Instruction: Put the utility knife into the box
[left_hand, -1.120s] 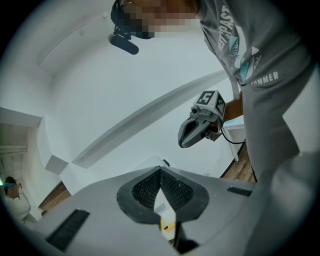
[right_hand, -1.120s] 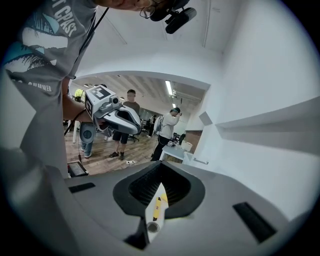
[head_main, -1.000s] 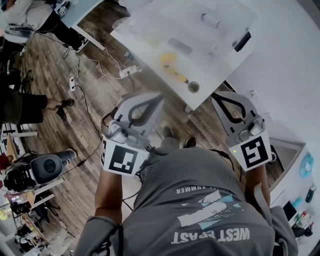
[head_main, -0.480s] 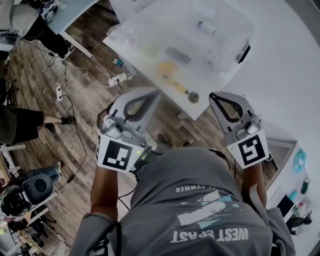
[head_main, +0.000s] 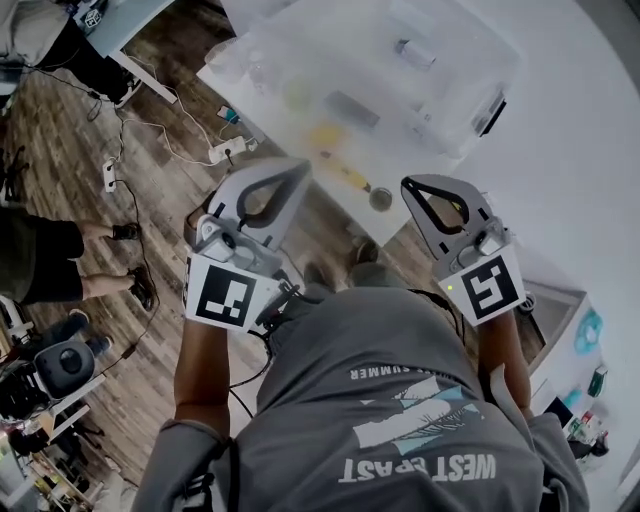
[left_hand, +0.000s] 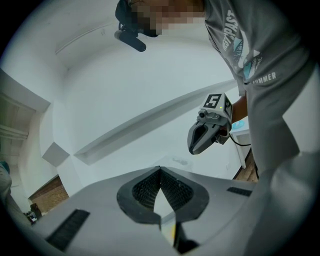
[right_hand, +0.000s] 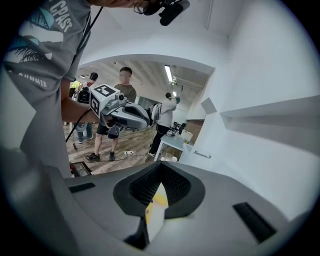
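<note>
In the head view I look down over the wearer's grey shirt (head_main: 400, 400). The left gripper (head_main: 292, 175) is raised at 10 o'clock and the right gripper (head_main: 412, 190) at 2 o'clock. They are well apart, and both are in the air short of the white table (head_main: 285, 125). At 12 o'clock, close to the table's near edge, lies a slim yellow-and-dark thing I take for the utility knife (head_main: 345, 168); glare washes it out. The clear box (head_main: 480, 80) stands beyond it, toward 1 o'clock.

The left gripper view points at bare white surfaces. The ribbed pads (left_hand: 145, 187) meet at their tips with nothing between them. The right gripper hangs at 1 o'clock.

In the right gripper view the jaws are likewise pressed together and empty. The left gripper shows at 10 o'clock, and bystanders (right_hand: 162, 120) stand on a wooden floor (right_hand: 120, 150) behind it.
</note>
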